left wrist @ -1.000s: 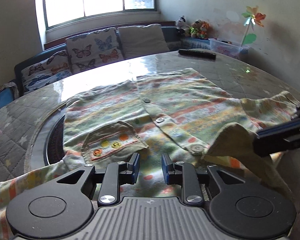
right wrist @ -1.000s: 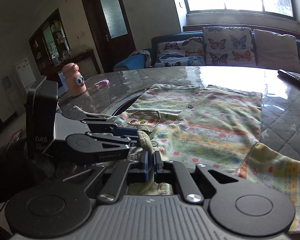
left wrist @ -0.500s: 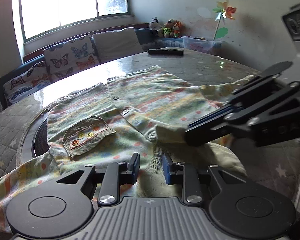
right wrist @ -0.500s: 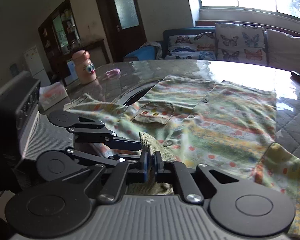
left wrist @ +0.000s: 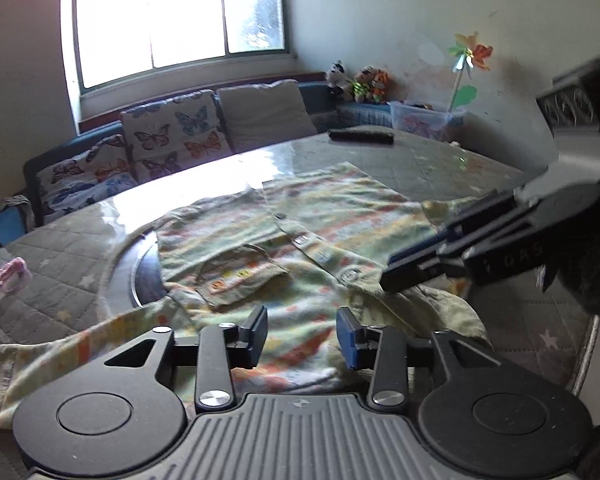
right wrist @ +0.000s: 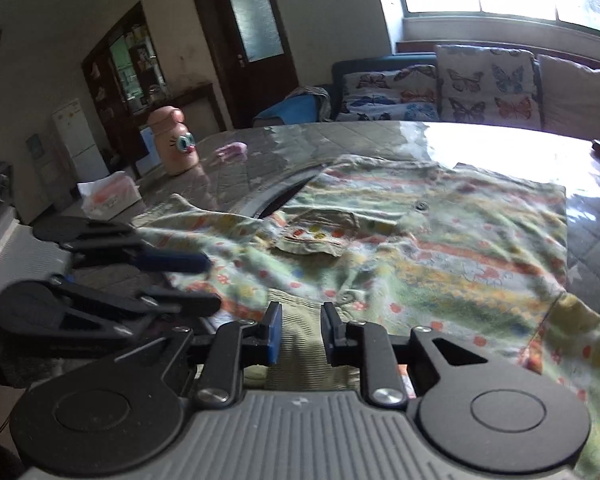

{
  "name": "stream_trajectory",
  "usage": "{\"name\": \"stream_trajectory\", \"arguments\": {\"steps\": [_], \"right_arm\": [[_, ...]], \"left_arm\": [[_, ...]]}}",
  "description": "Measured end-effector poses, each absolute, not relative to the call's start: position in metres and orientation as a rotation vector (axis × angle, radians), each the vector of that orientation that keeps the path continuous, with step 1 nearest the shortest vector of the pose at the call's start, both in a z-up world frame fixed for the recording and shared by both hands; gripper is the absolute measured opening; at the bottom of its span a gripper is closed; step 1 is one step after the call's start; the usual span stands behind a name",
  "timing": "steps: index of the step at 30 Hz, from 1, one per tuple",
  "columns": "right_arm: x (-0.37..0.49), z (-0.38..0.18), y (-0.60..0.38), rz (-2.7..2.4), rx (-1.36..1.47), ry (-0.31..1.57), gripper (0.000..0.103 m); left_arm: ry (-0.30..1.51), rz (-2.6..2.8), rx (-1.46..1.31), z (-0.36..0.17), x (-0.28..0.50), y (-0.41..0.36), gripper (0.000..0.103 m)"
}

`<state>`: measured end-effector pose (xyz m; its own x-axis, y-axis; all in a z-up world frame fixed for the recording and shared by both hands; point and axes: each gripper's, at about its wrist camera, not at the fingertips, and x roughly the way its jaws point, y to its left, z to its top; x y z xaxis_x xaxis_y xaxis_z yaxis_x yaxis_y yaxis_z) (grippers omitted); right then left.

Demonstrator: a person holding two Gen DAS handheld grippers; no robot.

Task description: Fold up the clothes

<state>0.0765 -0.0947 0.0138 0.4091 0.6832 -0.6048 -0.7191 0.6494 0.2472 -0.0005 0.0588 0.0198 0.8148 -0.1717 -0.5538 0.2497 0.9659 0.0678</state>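
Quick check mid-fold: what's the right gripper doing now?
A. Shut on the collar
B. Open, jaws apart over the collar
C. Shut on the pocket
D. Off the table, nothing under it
B: the right gripper has its jaws apart, with the ribbed collar showing loose between them.

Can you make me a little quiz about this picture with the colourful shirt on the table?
1. True or false: the right gripper is squeezing the shirt.
2. What sits on the table near the pink bottle? A) a small pink thing B) a spoon C) a book
3. What pattern is on the sofa cushions?

Key: 1. False, it is open, like the left gripper. 2. A. 3. Butterflies.
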Motion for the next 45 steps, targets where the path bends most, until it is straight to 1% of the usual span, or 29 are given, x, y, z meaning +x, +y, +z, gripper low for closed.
{"name": "stream_trajectory", "arguments": {"steps": [3, 10, 16, 20, 28, 31, 33, 40, 45], "right_arm": [[0.083, 0.007, -0.098, 0.891, -0.011, 0.766, 0.021], [0.078, 0.003, -0.089, 0.847, -0.138, 0.711, 0.021], [0.064, -0.011, -0.074, 0.859, -0.281, 0.690, 0.022], [0.054, -0.014, -0.070, 0.860, -0.362, 0.643, 0.022], [0.048, -0.011, -0.076, 0.885, -0.321, 0.661, 0.022], [0.048, -0.005, -0.089, 0.892, -0.237, 0.685, 0.027], [0.046, -0.002, -0.098, 0.870, -0.213, 0.680, 0.027], [0.044, -0.011, -0.121, 0.795, -0.202, 0.725, 0.028], [0.041, -0.004, -0.128, 0.794, -0.183, 0.698, 0.029]], "left_arm": [[0.562, -0.196, 0.126, 0.024, 0.002, 0.065, 0.045], [0.601, -0.205, 0.143, 0.012, 0.009, 0.059, 0.045], [0.637, -0.256, 0.207, -0.002, 0.000, 0.046, 0.045], [0.631, -0.263, 0.260, -0.007, -0.005, 0.039, 0.045], [0.587, -0.247, 0.265, 0.007, -0.003, 0.037, 0.045], [0.558, -0.240, 0.243, 0.016, 0.005, 0.034, 0.045], [0.552, -0.242, 0.221, 0.017, 0.013, 0.030, 0.045], [0.569, -0.297, 0.198, 0.006, 0.032, 0.007, 0.044], [0.610, -0.314, 0.228, -0.007, 0.036, -0.001, 0.044]]}}
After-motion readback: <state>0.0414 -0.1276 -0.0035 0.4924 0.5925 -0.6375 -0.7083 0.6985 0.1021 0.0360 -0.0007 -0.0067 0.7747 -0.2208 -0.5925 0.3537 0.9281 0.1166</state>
